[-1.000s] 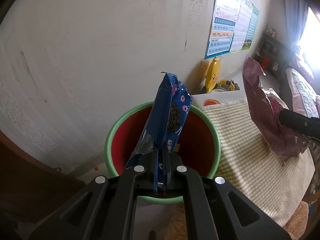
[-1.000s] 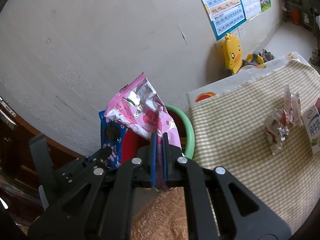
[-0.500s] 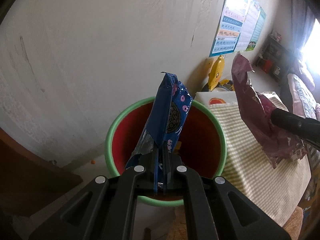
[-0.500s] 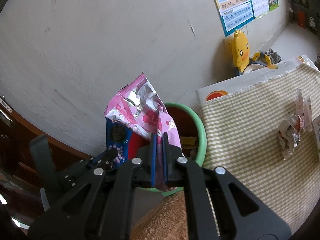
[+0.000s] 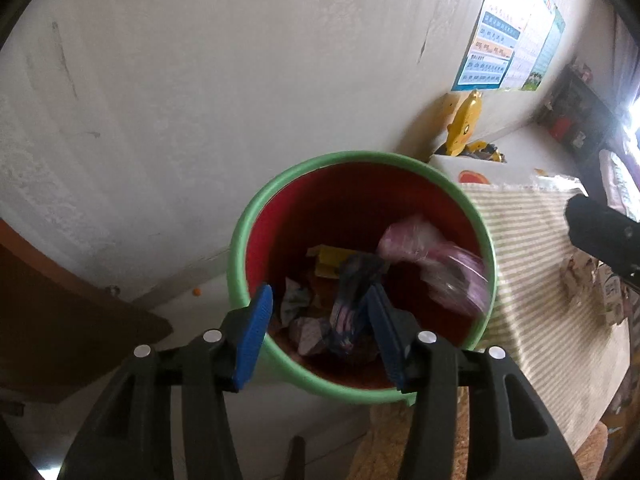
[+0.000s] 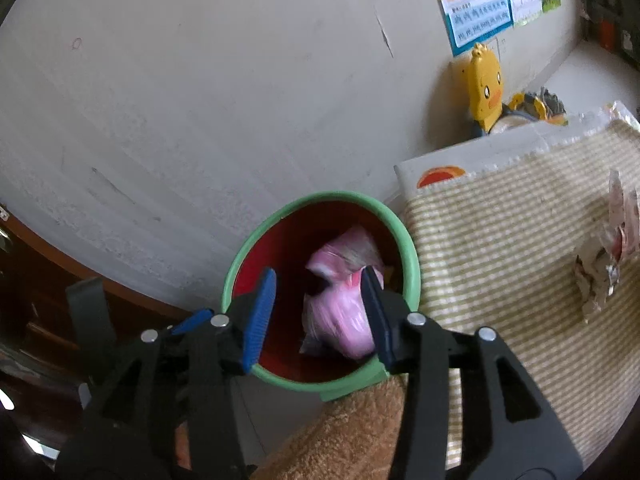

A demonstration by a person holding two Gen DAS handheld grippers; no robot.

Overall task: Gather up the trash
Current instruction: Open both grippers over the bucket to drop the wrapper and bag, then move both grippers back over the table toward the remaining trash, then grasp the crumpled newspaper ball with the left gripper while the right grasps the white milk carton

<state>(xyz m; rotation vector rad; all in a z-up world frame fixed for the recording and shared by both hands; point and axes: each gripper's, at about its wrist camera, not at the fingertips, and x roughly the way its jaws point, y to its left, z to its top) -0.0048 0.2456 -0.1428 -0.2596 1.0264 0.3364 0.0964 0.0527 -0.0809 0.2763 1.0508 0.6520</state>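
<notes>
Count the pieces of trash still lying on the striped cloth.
2 clearly visible. A crumpled foil wrapper lies on the striped cloth near its right side, and a small carton sits just beyond it at the picture's edge. More may lie outside both views.

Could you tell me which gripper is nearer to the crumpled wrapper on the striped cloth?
Right. The right gripper is over the bin beside the cloth holding the wrapper; the left gripper sits farther away.
</notes>
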